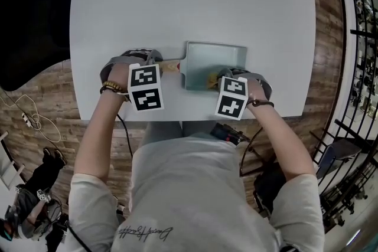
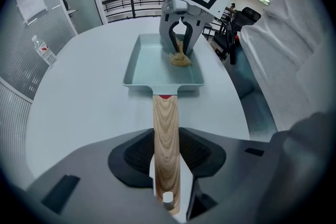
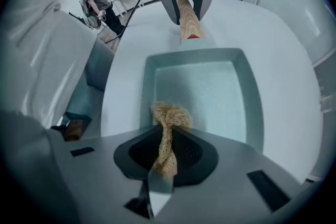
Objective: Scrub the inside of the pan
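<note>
Left tool [image 2: 167, 168] clamps the wooden handle [image 2: 166, 123] of the pan [image 2: 152, 68]. Right tool [image 3: 165, 162] pinches a fibre scrubber [image 3: 169, 115] on the pan floor right below it. I'd press down and use short strokes into the corners.

I can read no word or number anywhere in these views. The closest thing is a line of cursive script on the person's grey shirt [image 1: 144, 233], low in the head view, but I cannot make out its letters. A white sheet [image 2: 31, 0] hangs on the wall at the far left of the left gripper view, and its print is too small to read. On the worktop's edge below it stands a clear bottle [image 2: 43, 50] with a red label, also unreadable. The left marker cube [image 1: 145, 87] and the right marker cube [image 1: 232, 97] show only black-and-white square patterns, not lettering.
</note>
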`<state>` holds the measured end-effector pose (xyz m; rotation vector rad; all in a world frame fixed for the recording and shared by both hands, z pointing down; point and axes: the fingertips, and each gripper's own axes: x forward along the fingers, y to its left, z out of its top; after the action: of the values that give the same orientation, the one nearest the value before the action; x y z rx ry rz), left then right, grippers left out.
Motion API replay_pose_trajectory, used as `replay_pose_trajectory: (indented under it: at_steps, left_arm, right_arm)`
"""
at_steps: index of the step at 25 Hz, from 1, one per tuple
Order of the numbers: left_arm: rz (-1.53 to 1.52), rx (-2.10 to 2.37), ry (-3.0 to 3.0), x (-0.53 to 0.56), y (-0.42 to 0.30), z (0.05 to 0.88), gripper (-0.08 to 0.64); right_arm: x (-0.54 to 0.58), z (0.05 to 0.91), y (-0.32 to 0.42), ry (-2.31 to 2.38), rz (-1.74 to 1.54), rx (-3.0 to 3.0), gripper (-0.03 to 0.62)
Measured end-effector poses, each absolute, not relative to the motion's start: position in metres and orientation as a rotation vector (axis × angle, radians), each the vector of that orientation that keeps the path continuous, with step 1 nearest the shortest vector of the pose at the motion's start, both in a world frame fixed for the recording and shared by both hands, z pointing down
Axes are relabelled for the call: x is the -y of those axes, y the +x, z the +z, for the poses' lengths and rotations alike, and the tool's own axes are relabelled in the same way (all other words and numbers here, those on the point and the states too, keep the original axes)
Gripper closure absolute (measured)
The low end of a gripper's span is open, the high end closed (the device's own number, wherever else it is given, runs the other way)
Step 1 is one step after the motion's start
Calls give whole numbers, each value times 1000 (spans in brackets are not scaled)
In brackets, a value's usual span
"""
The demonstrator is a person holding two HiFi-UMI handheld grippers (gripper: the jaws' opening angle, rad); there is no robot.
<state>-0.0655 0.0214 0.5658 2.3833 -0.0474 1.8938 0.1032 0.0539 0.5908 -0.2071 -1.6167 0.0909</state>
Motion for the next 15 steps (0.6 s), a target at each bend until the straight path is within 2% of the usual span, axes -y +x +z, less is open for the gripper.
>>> replay_pose_trajectory:
  at_steps: [4,15]
  left_arm:
    - [1902,30,2386,-24,-65,567,410]
    - [1882,37,2387,-26,-64,567,410]
  right_arm:
    - [-19,596,106,-55,-89,1609,523]
    - [43,599,116,75,-137,1562,523]
